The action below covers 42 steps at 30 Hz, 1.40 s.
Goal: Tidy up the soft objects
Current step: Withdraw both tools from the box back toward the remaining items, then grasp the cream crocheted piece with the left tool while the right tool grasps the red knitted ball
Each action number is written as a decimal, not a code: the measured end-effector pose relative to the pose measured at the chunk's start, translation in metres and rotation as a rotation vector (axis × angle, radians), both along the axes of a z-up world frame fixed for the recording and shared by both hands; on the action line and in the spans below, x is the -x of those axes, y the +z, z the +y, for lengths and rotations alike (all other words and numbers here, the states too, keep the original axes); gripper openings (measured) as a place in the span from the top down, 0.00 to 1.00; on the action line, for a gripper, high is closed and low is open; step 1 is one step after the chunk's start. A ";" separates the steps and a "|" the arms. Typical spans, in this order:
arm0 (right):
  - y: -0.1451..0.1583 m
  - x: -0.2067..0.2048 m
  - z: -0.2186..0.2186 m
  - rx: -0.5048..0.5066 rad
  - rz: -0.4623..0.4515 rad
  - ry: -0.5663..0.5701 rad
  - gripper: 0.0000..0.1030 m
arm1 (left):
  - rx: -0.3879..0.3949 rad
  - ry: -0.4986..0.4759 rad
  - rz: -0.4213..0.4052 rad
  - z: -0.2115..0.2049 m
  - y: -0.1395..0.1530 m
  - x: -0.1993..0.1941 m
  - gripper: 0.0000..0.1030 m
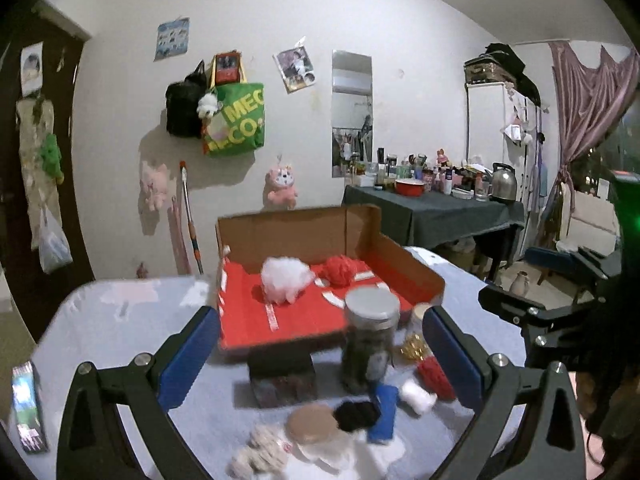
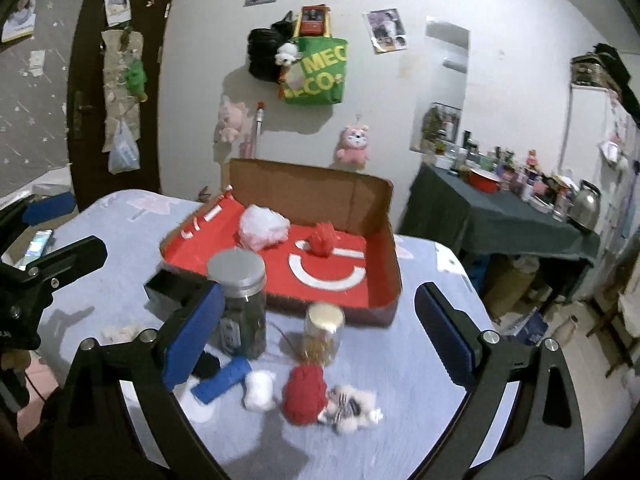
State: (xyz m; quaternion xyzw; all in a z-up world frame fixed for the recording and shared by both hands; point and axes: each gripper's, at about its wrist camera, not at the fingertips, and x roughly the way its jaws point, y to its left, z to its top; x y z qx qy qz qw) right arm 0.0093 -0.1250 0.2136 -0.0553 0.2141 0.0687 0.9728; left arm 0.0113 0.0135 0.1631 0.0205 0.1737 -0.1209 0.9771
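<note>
A cardboard box (image 1: pixel 280 232) (image 2: pixel 304 188) with a red floor stands on the table and holds a white fluffy ball (image 1: pixel 286 280) (image 2: pixel 264 226) and a red yarn ball (image 1: pixel 340 270) (image 2: pixel 322 240). In front of it lie a red knitted piece (image 2: pixel 304 394) (image 1: pixel 434 376), a white striped plush (image 2: pixel 352 406) (image 1: pixel 260 452), a small white puff (image 2: pixel 260 390) (image 1: pixel 418 396) and a black soft piece (image 1: pixel 356 414) (image 2: pixel 206 364). My left gripper (image 1: pixel 320 356) is open above these with nothing between its blue pads. My right gripper (image 2: pixel 320 340) is also open and empty.
A tall jar with a silver lid (image 1: pixel 370 344) (image 2: pixel 240 300), a small gold-lidded jar (image 2: pixel 324 332), a black box (image 1: pixel 282 376) (image 2: pixel 168 292) and a blue flat piece (image 2: pixel 222 380) stand among the soft things. A phone (image 2: pixel 36 244) lies at the table's left edge. A cluttered dark table (image 1: pixel 432 208) stands behind.
</note>
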 end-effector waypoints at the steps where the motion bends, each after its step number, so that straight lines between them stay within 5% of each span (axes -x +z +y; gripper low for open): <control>1: -0.006 0.003 0.000 0.003 -0.005 -0.010 0.05 | 0.002 0.002 0.001 -0.001 -0.008 0.002 0.00; 16: -0.108 0.015 0.006 0.004 0.038 -0.077 0.05 | -0.001 0.073 0.144 -0.007 -0.108 -0.005 0.00; 42: -0.131 -0.027 0.004 -0.050 0.158 -0.027 0.06 | -0.029 0.151 0.280 0.065 -0.126 -0.028 0.03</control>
